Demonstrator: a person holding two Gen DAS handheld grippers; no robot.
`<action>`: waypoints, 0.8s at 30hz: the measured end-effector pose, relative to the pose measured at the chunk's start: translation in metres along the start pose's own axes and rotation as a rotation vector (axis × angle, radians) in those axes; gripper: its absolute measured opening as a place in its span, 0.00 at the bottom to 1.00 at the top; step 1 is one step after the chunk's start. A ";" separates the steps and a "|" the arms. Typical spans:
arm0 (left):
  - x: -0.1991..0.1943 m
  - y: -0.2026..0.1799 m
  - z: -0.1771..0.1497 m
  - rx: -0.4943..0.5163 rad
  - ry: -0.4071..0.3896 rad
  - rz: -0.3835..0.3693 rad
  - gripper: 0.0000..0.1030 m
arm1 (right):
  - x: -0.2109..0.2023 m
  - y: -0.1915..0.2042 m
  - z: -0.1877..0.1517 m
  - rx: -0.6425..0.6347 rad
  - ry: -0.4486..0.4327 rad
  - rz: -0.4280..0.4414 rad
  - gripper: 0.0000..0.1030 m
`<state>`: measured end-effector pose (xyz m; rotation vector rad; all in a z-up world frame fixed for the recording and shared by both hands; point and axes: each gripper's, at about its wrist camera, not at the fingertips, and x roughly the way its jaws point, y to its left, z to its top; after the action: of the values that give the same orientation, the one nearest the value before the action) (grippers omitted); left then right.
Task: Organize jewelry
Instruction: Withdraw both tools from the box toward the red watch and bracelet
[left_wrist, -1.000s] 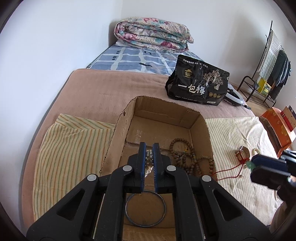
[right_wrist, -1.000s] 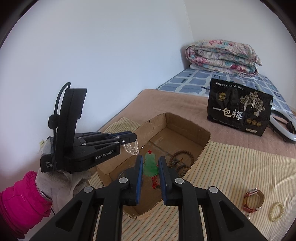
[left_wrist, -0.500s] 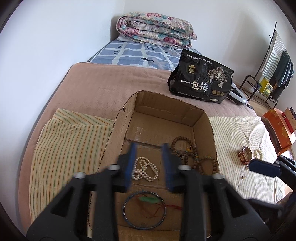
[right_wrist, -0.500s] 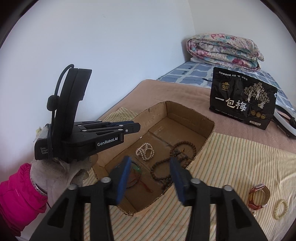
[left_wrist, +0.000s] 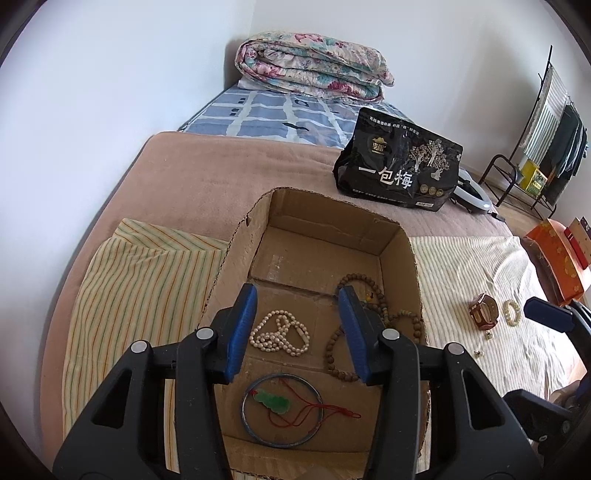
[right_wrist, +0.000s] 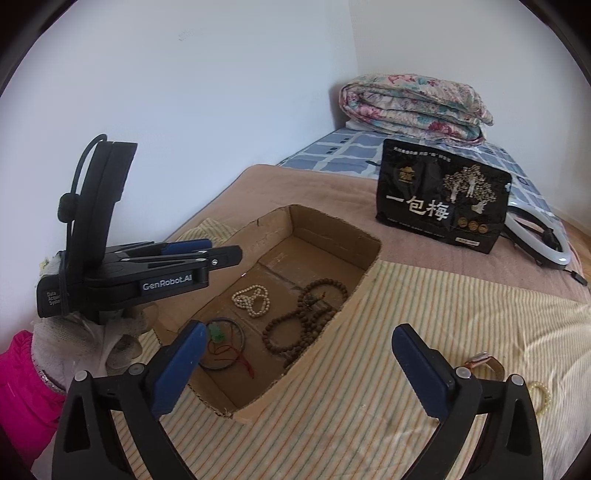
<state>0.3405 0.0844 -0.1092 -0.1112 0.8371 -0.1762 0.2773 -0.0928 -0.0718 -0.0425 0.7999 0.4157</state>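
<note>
An open cardboard box (left_wrist: 415, 266) (right_wrist: 369, 266) sits on the bed. Inside lie a pearl necklace (left_wrist: 280, 334) (right_wrist: 252, 300), brown wooden bead strands (left_wrist: 373, 295) (right_wrist: 306, 314), a dark bangle (left_wrist: 282, 415) (right_wrist: 225, 343) and a green pendant on red cord (left_wrist: 273, 400) (right_wrist: 217, 333). My left gripper (left_wrist: 297, 328) (right_wrist: 218, 251) is open and empty above the box. My right gripper (right_wrist: 301, 362) is wide open and empty, over the box's near right side. A brown watch (left_wrist: 484, 312) (right_wrist: 484, 363) and a pale bead bracelet (left_wrist: 513, 312) (right_wrist: 541, 393) lie on the striped cloth to the right.
A black snack bag (left_wrist: 400, 164) (right_wrist: 443, 201) stands behind the box. A folded floral quilt (left_wrist: 314, 72) (right_wrist: 413, 107) lies at the bed's far end. A white ring light (right_wrist: 539, 238) lies right of the bag. An orange box (left_wrist: 554, 258) and a clothes rack (left_wrist: 546, 129) stand beside the bed.
My left gripper opened and dropped the pearl necklace into the box. My right gripper opened and dropped the green pendant inside the bangle, then opened wider and drew back.
</note>
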 end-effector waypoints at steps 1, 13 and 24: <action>-0.002 -0.001 0.000 0.000 -0.002 -0.002 0.45 | -0.002 -0.001 0.000 0.001 -0.003 -0.011 1.00; -0.023 -0.032 -0.003 0.018 -0.026 -0.051 0.59 | -0.033 -0.032 -0.016 0.019 -0.039 -0.104 1.00; -0.033 -0.080 -0.008 0.066 -0.027 -0.098 0.59 | -0.071 -0.092 -0.048 0.070 -0.058 -0.214 1.00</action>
<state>0.3041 0.0122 -0.0774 -0.0921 0.7986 -0.2936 0.2346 -0.2108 -0.0664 -0.0501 0.7436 0.1850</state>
